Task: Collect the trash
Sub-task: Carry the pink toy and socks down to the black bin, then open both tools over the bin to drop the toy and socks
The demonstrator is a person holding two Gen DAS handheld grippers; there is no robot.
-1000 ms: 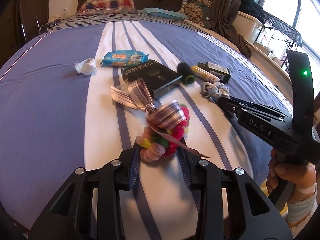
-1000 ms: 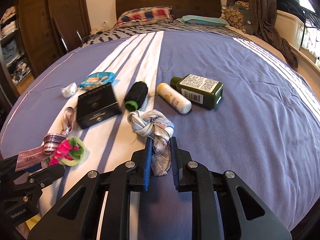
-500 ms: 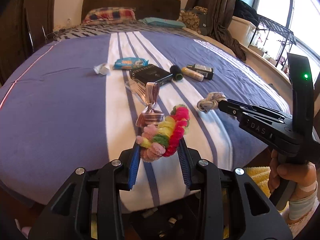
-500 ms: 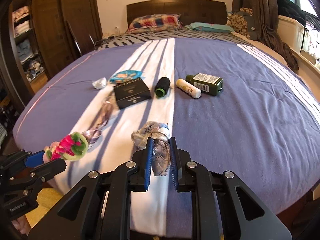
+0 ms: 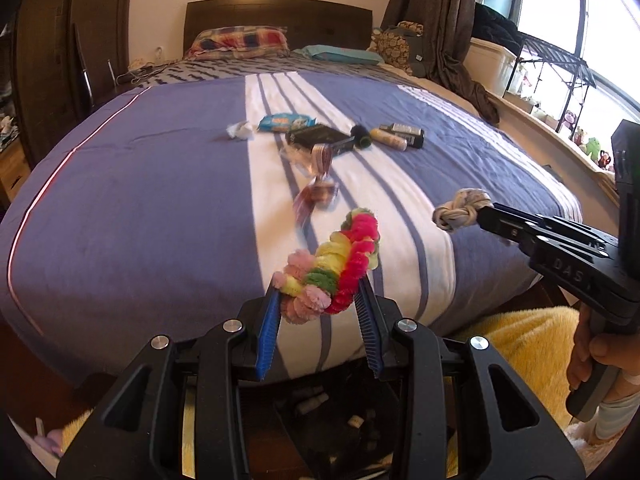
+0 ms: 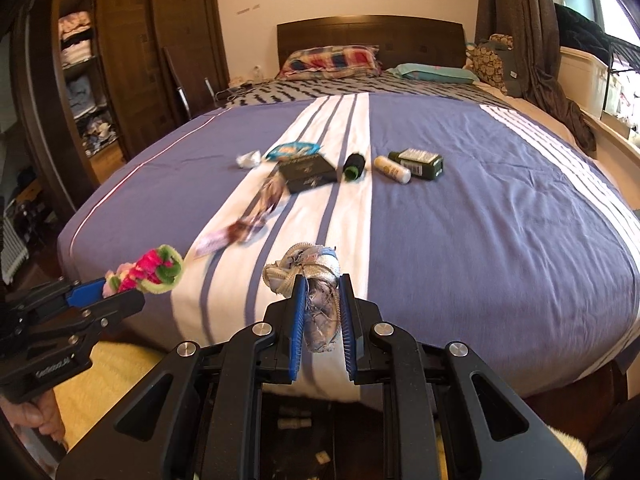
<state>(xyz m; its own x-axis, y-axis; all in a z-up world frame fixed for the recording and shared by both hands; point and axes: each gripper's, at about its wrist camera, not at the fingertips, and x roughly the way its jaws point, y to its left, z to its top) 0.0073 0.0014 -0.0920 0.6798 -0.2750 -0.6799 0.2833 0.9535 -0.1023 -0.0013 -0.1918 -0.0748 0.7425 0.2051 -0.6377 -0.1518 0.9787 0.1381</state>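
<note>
Left wrist view: both tongs loaded, carried off the foot of the bed [image 5: 120, 184].

Left tongs [image 5: 320, 312] clamped on a multicoloured pom-pom garland [image 5: 332, 268], whose striped ribbon [image 5: 318, 196] trails, blurred, over the bed. Right tongs [image 6: 320, 308] closed tight on a knotted rag bundle [image 6: 308, 276]. Step judged: transport to disposal; a dark bin [image 5: 340, 420] seems to sit below the bed edge, contents unclear. Next move calls for positioning over it, then releasing. Left on the bed: crumpled tissue [image 6: 249, 159], blue wrapper [image 6: 294, 149], black box [image 6: 307, 171]. Legible: "DAS" on the right tool's body; other print too small to read.
</note>
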